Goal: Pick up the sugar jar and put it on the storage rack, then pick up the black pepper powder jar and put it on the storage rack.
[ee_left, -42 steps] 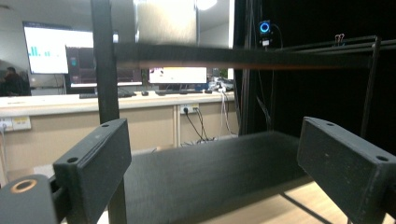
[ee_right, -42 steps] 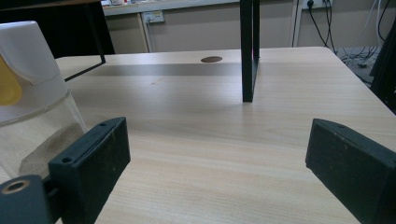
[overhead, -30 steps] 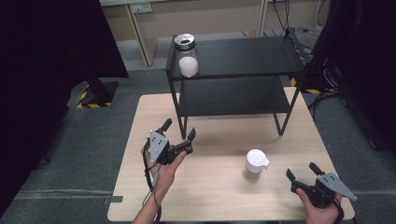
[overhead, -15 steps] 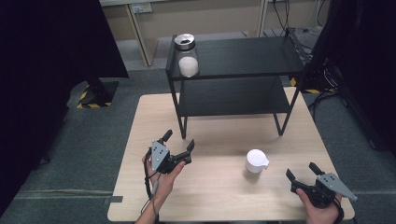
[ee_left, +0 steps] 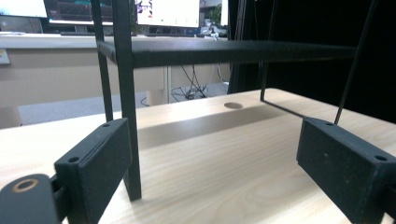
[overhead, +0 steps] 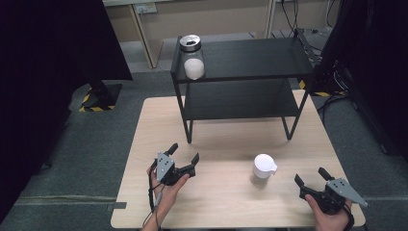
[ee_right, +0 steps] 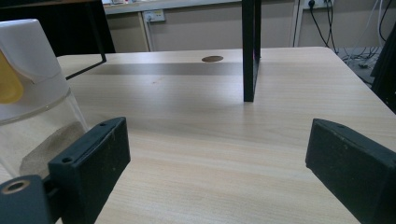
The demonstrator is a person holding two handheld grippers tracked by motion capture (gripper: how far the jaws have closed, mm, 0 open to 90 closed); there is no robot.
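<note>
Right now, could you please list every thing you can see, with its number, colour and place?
Table: one, light wood, in the centre of the high view, on grey floor.
Shelf rack: one, black, two levels, standing on the far half of the table.
Glass jar: one, clear with a metal lid and white contents, on the left end of the rack's top level.
White-lidded container: one, clear body with a white lid, upright on the near part of the table, between the two grippers and nearer the right one.
Table hole: one, round, in the table top under the rack.
Left gripper: one, black, jaws open, over the near left of the table.
Right gripper: one, black, jaws open, at the near right corner.
</note>
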